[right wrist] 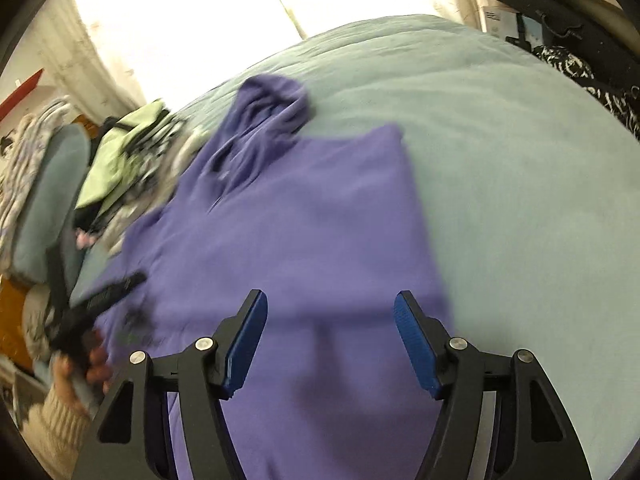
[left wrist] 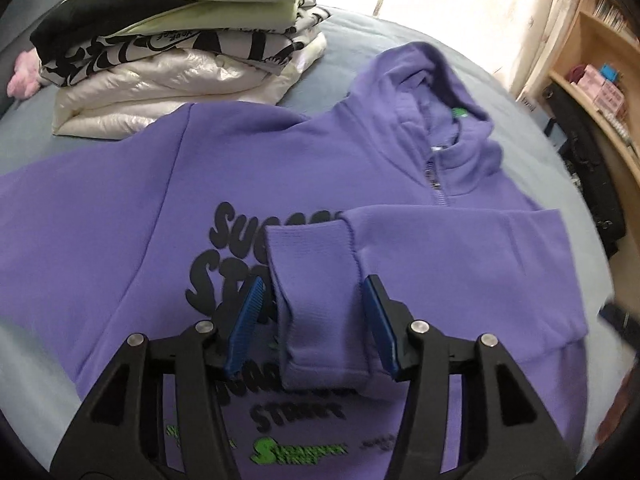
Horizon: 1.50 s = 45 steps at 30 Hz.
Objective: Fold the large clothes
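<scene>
the purple hoodie (left wrist: 304, 168) lay face up on the grey-blue bed (left wrist: 360, 40), its hood toward the bright curtains (left wrist: 460, 8) and black and green lettering across the chest. one sleeve was folded in over the front, and its ribbed cuff (left wrist: 316, 304) rested on the print. the left hand-held gripper (left wrist: 316, 320) hung over that cuff with its blue pads (left wrist: 248, 320) spread to either side and clear of the cloth, so it was released. the right hand-held gripper (right wrist: 330, 344) stood wide apart too, above the plain purple of the folded side, grasping nothing; that view was blurred. beside the hoodie's shoulder sat a stack of folded clothes (left wrist: 180, 52), pale green on top, a black-and-white print under it, and a shiny cream jacket at the bottom. a small pink thing (left wrist: 24, 76) lay near the stack. wooden shelves (left wrist: 600, 60) stood beyond the bed.
</scene>
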Each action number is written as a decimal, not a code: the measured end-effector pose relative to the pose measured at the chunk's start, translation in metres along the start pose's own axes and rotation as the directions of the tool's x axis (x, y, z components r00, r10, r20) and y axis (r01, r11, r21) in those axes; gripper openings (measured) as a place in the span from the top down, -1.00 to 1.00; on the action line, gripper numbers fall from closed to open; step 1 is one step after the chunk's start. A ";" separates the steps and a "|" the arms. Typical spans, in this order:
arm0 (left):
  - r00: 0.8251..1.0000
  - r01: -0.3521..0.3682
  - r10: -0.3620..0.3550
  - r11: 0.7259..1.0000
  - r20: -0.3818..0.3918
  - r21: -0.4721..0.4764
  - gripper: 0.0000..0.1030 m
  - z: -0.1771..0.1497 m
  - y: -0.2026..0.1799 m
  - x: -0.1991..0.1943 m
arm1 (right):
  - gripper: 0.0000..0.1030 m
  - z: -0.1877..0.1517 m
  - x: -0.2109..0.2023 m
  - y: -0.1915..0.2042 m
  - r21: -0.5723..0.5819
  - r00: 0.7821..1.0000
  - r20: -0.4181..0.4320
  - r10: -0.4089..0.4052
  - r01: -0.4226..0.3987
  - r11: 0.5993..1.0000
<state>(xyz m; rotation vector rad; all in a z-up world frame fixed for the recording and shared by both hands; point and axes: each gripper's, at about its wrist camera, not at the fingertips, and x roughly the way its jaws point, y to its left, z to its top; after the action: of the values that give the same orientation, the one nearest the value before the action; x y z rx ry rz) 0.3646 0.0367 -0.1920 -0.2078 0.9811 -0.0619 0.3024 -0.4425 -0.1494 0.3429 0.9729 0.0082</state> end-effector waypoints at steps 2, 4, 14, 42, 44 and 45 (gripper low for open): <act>1.000 -0.006 0.006 1.000 -0.003 -0.003 0.06 0.006 0.004 0.008 | -0.30 0.027 0.017 -0.011 0.019 0.999 0.002 -0.032 0.032 0.999; 1.000 0.007 -0.007 1.000 -0.001 -0.021 0.06 0.009 0.007 0.012 | -0.30 0.051 0.037 -0.022 0.034 0.999 -0.011 -0.039 0.039 0.999; 0.996 -0.049 0.044 0.996 0.077 0.068 0.94 0.033 -0.013 0.004 | 0.71 0.096 0.117 -0.045 0.095 0.997 -0.062 -0.037 0.043 0.995; 0.999 0.021 -0.019 0.999 -0.037 0.032 0.79 -0.016 -0.055 0.000 | 0.03 -0.046 0.059 0.136 -0.237 0.999 -0.027 0.030 -0.035 0.971; 0.999 0.019 -0.017 0.999 -0.045 0.044 0.79 -0.021 -0.052 0.006 | 0.03 -0.052 0.067 0.127 -0.237 0.999 -0.035 -0.032 0.023 0.971; 0.999 0.035 -0.033 0.998 -0.040 0.047 0.79 -0.022 -0.049 0.006 | 0.03 -0.053 0.068 0.113 -0.229 0.996 -0.027 -0.084 0.075 0.970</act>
<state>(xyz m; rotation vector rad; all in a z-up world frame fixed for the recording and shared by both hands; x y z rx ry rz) 0.3514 -0.0155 -0.1991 -0.1801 1.0144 -0.1210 0.3148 -0.3098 -0.1984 0.0924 1.0101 0.0532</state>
